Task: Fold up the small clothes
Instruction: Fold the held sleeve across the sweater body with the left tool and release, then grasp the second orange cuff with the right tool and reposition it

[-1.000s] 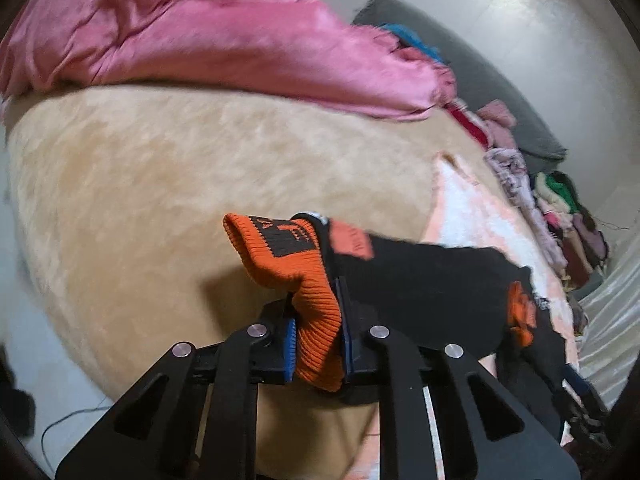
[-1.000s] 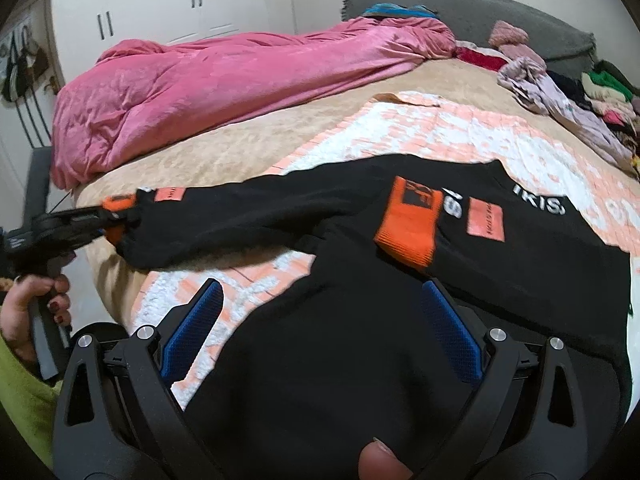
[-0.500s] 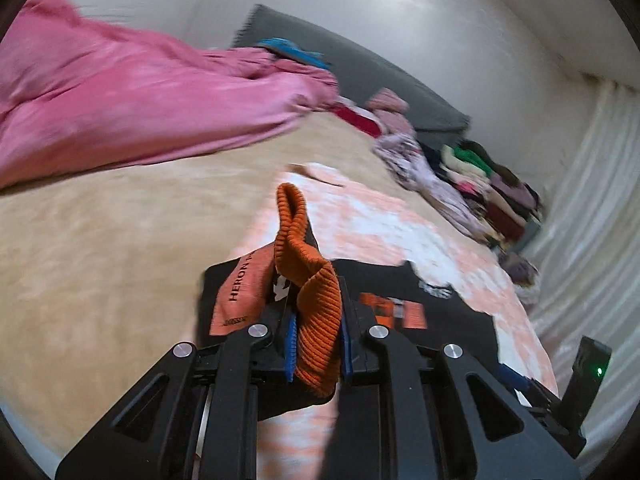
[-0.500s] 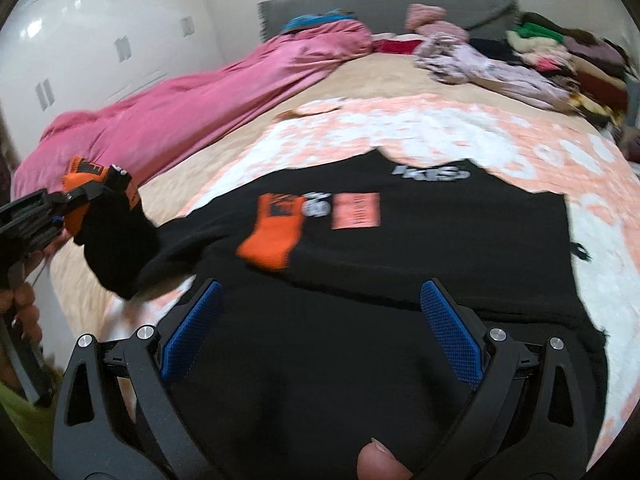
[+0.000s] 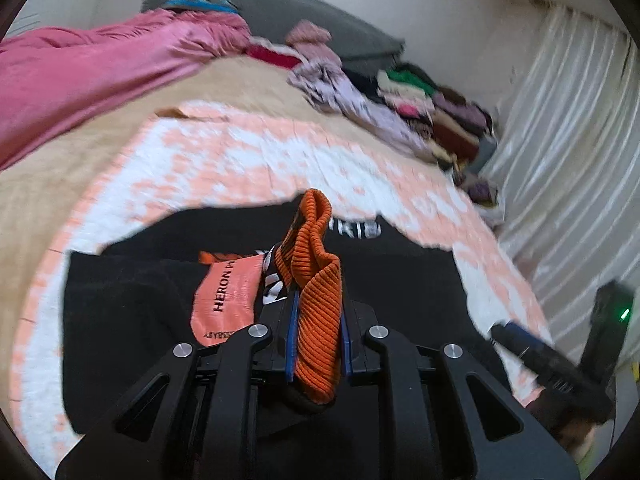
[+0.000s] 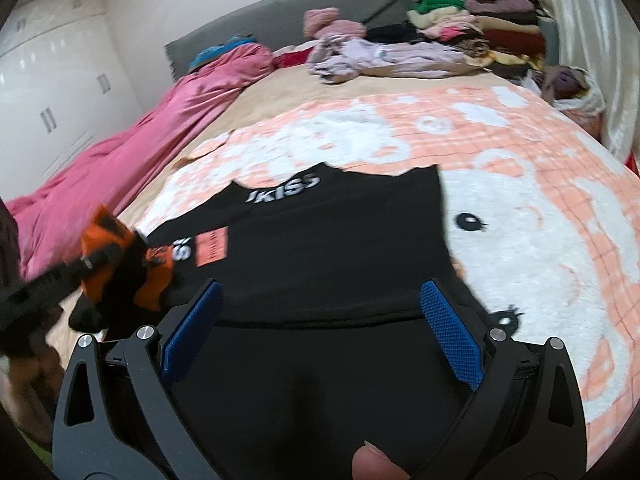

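Beige and wide, the bed [image 6: 280, 92] is carrying everything: a pink duvet [image 6: 120, 160] along its left side, a heap of clothes [image 6: 460, 28] at the far right, and a peach-and-white blanket [image 6: 540, 220] serving as the folding surface. On that blanket the black sweater [image 6: 340, 240] is lying flat, near the person. The left tool [image 5: 318, 340] is clamping the orange ribbed cuff [image 5: 316, 280] above the sweater's body, probably to fold the sleeve inward. The right tool [image 6: 320, 328] is hovering over the sweater with its jaws standing wide, gripping nothing, likely ready to take the hem. Only the right view is showing the blanket's cartoon eyes [image 6: 470, 222]; only the left view is showing the curtain [image 5: 568, 160].
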